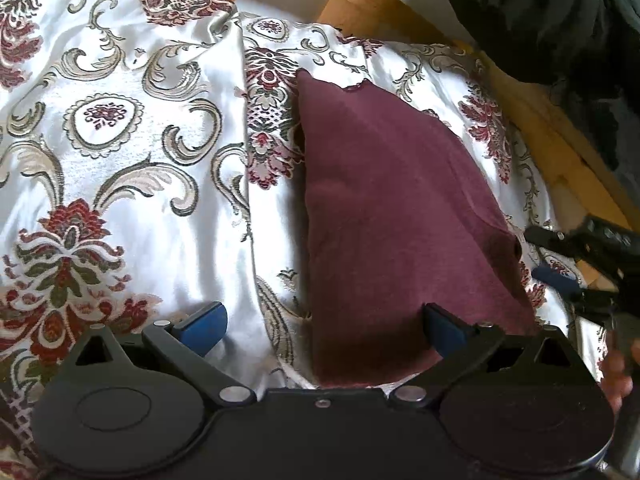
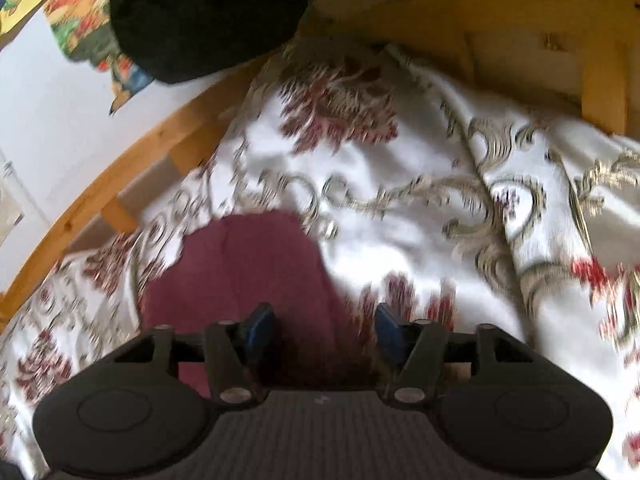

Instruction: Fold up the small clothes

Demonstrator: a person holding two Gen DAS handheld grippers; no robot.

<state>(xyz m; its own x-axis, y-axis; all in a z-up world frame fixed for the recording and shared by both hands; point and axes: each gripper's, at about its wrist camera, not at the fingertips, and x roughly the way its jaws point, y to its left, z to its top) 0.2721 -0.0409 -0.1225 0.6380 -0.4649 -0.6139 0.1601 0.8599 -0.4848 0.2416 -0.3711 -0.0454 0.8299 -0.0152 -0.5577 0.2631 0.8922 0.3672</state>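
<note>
Presently we list 1 maroon garment [image 1: 400, 220], folded on the floral bedspread [image 1: 120, 160], left tongs [image 1: 324, 328] wide open, right tongs [image 2: 326, 332] half-open, both empty; pinch near edge squarely.

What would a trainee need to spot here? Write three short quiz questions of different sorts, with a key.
1. True or false: the maroon garment lies on a plain blue sheet.
2. Which gripper has its fingers spread wider? A) left gripper B) right gripper
3. Fill in: the frame beyond the floral bedspread is made of ____.

Key: 1. False, the bedspread is white with a floral pattern. 2. A. 3. Wood, as the wooden frame shows.
</note>
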